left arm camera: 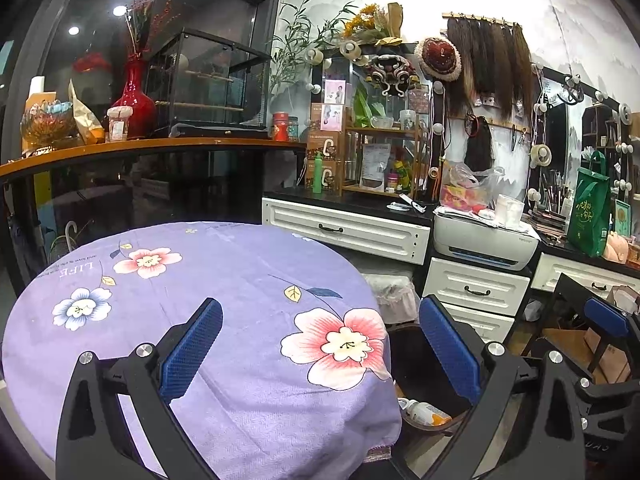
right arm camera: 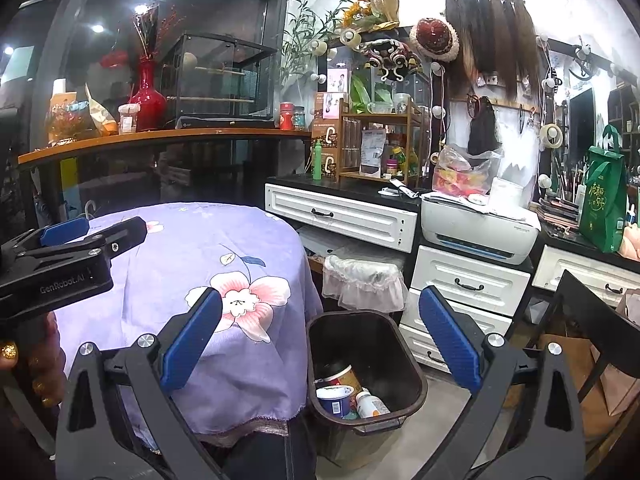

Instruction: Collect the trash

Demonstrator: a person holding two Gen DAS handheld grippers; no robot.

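Note:
My left gripper (left arm camera: 320,344) is open and empty, hovering over the right side of a round table with a purple flowered cloth (left arm camera: 200,280). My right gripper (right arm camera: 320,336) is also open and empty, above the gap between the table (right arm camera: 200,248) and a dark plastic bin (right arm camera: 400,344) on the floor. The bin holds a brown-labelled cup (right arm camera: 340,376), a blue and white tub (right arm camera: 334,398) and a white bottle (right arm camera: 370,404) with an orange patch. In the left wrist view the bin (left arm camera: 404,344) shows only partly, with the bottle (left arm camera: 424,412) inside. No trash shows on the cloth.
White drawer cabinets (right arm camera: 340,220) and a printer (right arm camera: 480,232) stand behind the bin. A lace-covered bin (right arm camera: 364,280) sits under the counter. A black chair (right arm camera: 592,312) and paper bags (right arm camera: 580,360) crowd the right. A hand (right arm camera: 44,360) holds the left gripper (right arm camera: 92,232).

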